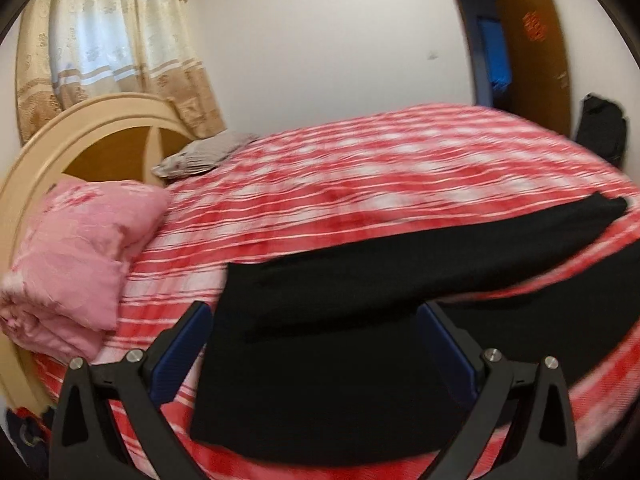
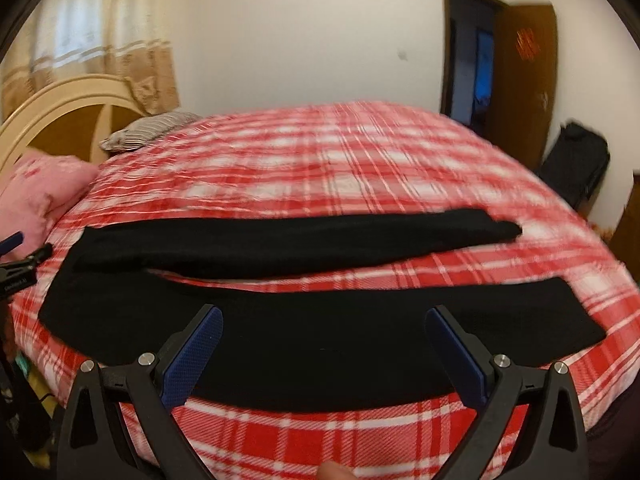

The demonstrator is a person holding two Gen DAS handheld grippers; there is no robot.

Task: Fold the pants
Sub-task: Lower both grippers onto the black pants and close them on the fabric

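Black pants [image 2: 280, 332] lie flat on a bed with a red and white plaid sheet [image 2: 320, 168], the two legs spread apart and pointing right. In the left wrist view the pants [image 1: 340, 340] show their waist end near the camera. My left gripper [image 1: 316, 312] is open, its blue pads on either side of the waist area just above the cloth. Over the near leg, my right gripper [image 2: 324, 316] is also open and holds nothing. The left gripper's tip [image 2: 24, 256] shows at the left edge of the right wrist view.
A folded pink quilt [image 1: 76, 260] and a grey striped pillow [image 1: 200, 156] lie by the cream headboard [image 1: 60, 148]. A curtained window is behind. A brown door [image 1: 536, 52] stands ajar at the right, with a black bag [image 1: 604, 128] by the wall.
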